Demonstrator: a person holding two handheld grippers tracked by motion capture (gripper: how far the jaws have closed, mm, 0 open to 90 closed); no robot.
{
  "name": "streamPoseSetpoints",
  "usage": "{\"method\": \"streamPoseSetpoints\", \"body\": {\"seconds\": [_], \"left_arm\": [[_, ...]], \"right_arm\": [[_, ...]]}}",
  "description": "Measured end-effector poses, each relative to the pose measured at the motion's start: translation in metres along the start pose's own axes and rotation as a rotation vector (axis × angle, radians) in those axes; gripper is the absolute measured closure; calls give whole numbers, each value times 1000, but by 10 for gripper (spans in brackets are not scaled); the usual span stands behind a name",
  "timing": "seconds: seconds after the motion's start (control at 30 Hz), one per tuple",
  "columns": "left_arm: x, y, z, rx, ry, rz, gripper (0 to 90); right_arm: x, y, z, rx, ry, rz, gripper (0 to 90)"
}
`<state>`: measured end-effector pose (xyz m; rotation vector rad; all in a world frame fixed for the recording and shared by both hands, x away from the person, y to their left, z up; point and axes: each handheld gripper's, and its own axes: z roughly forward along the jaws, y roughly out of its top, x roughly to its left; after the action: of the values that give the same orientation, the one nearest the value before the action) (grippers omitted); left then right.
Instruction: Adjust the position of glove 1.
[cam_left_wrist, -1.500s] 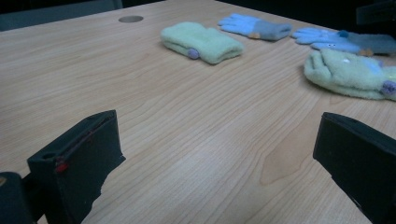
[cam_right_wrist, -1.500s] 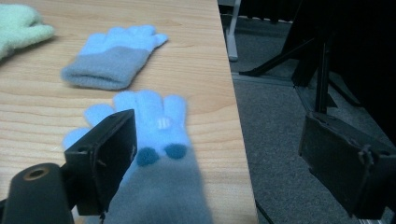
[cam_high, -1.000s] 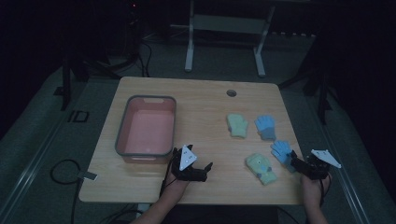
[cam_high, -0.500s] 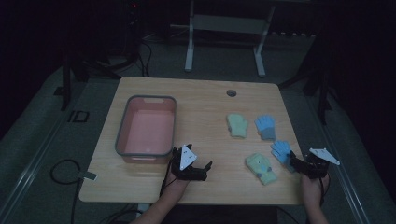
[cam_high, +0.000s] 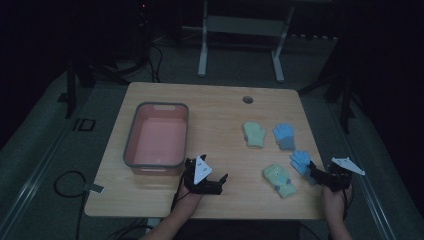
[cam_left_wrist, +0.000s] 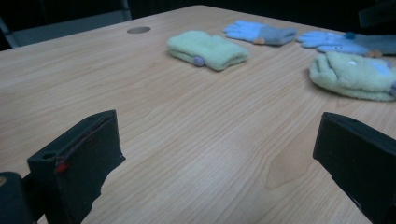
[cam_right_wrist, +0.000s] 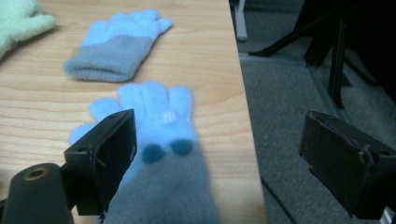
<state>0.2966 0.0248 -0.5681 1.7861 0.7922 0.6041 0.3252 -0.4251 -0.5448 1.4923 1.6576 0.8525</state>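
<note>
At the table's right edge, my right gripper (cam_right_wrist: 219, 163) hovers with jaws wide apart over the near blue glove (cam_right_wrist: 154, 135), not touching. My left gripper (cam_left_wrist: 215, 172) sits splayed open above bare wood, beside the pink bin (cam_high: 131, 150).

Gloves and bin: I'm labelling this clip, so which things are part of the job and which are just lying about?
In the job:
near blue glove, at the open right gripper
far blue glove
two green gloves
pink bin
left gripper, open

Lying about:
cable on the floor
metal stand
</note>
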Motion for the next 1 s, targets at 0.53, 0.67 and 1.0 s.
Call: {"method": "streamPoseSetpoints", "body": {"seconds": [0.53,0.67,1.0], "left_arm": [[0,0,0,0,0,3,13],[-1,0,0,-1,-2,6,13],[0,0,0,1,-5,4,13]], "right_arm": [[1,22,-6,99,73,-31,143],[-1,34,-10,92,78,-43,136],[-2,74,-14,92,66,4,109]]}}
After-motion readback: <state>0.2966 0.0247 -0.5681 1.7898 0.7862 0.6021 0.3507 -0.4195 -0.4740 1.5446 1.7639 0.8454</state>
